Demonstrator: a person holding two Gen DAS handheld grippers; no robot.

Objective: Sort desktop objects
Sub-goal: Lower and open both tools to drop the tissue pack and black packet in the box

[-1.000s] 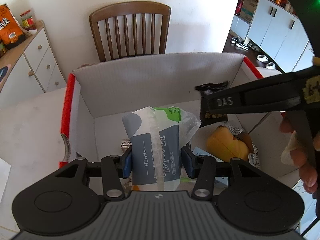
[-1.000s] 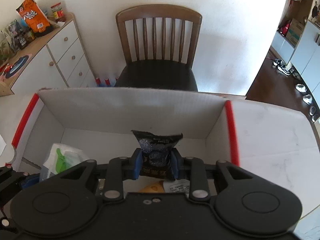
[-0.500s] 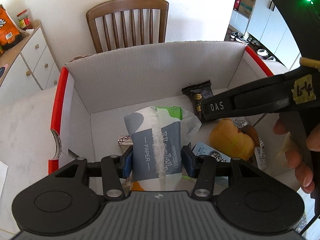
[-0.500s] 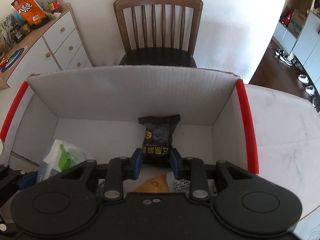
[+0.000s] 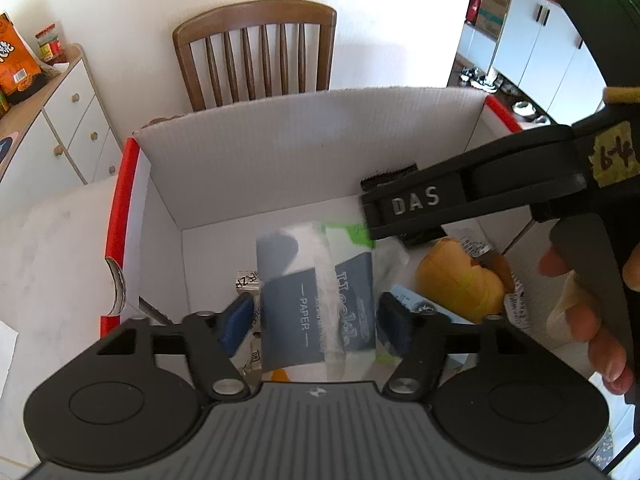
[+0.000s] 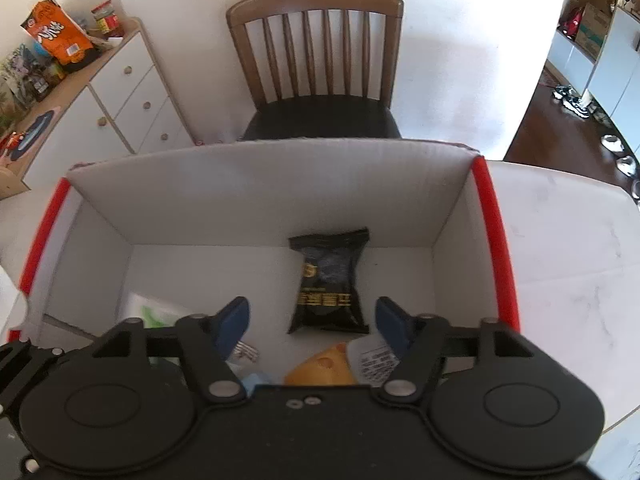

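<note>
A white cardboard box point(image 6: 256, 192) with red-taped edges fills the middle of both wrist views, a wooden chair point(image 6: 316, 52) behind it at upper centre and a white drawer cabinet point(image 6: 120, 100) at upper left. The left gripper point(image 5: 316, 316), low in its frame, has just been opening; its blue pads stand clear of the blurred tissue pack point(image 5: 316, 300) between them, released over the box. The right gripper point(image 6: 312, 320), likewise just opening, has let go of the black snack packet point(image 6: 328, 280), now lying on the box floor at centre. A yellow wrapped item point(image 5: 460, 280) rests at lower right of the box.
</note>
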